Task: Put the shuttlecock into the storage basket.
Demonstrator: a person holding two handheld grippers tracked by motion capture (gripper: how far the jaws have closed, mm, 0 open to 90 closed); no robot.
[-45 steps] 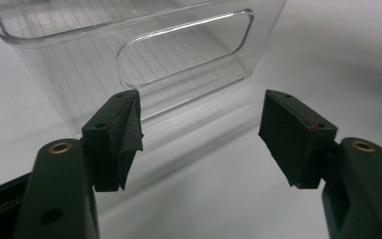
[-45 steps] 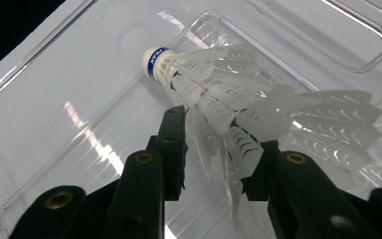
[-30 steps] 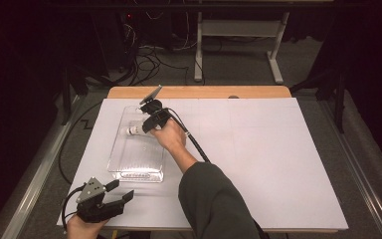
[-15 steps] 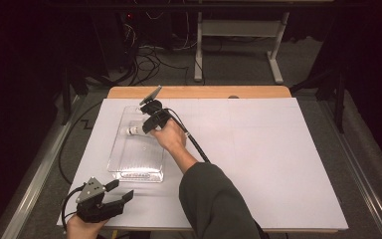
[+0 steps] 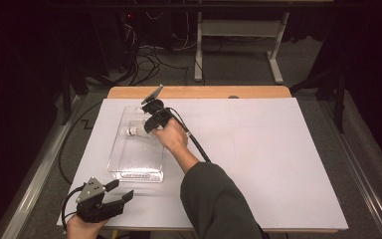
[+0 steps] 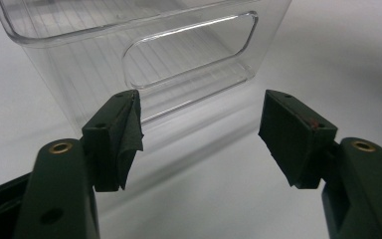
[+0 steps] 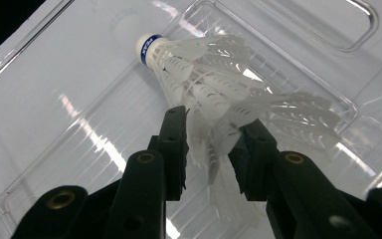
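Shuttlecock point(image 7: 214, 94) is pinched by its feathers in right tool point(image 7: 209, 149) over the clear bin point(image 5: 124, 167); I'd lower gently, then release. Left tool point(image 6: 199, 134) sits spread.

One shuttlecock point(image 7: 214, 94), one clear plastic bin point(image 5: 137, 159), two grippers: the left gripper point(image 5: 117, 196) and the right gripper point(image 5: 146, 124). One worktop point(image 5: 278, 159) with one white sheet.
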